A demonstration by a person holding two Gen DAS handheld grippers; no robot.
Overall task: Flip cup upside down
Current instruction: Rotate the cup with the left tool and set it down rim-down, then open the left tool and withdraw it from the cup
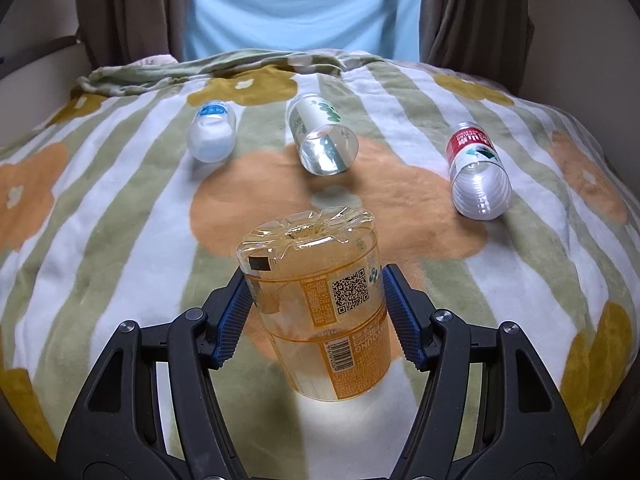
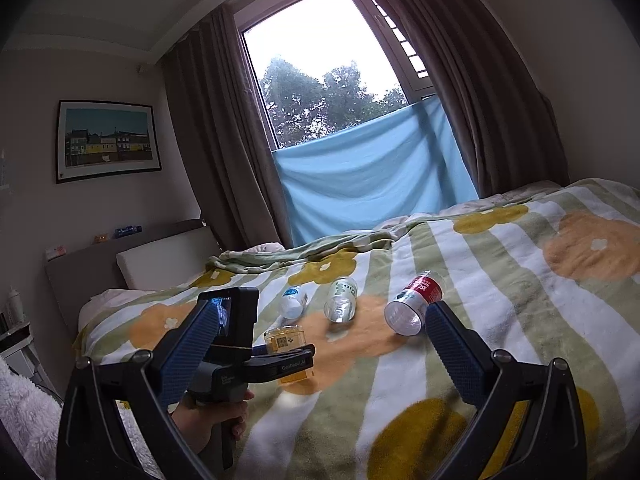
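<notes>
A clear cup with an orange label [image 1: 320,304] stands upside down on the flowered blanket [image 1: 120,220], its moulded base facing up. My left gripper [image 1: 316,308] has its blue pads on both sides of the cup, shut on it. The cup also shows in the right wrist view [image 2: 286,344], partly hidden behind the left gripper's body [image 2: 256,364]. My right gripper [image 2: 320,344] is open and empty, held above the bed. Three more cups lie on their sides further back: a blue-labelled one [image 1: 212,132], a green-labelled one [image 1: 322,136] and a red-labelled one [image 1: 476,168].
The bed fills both views. A blue cloth [image 2: 372,176] hangs over the lower window between brown curtains [image 2: 208,140]. A headboard and pillow [image 2: 160,260] are at the left, with a framed picture [image 2: 106,140] on the wall.
</notes>
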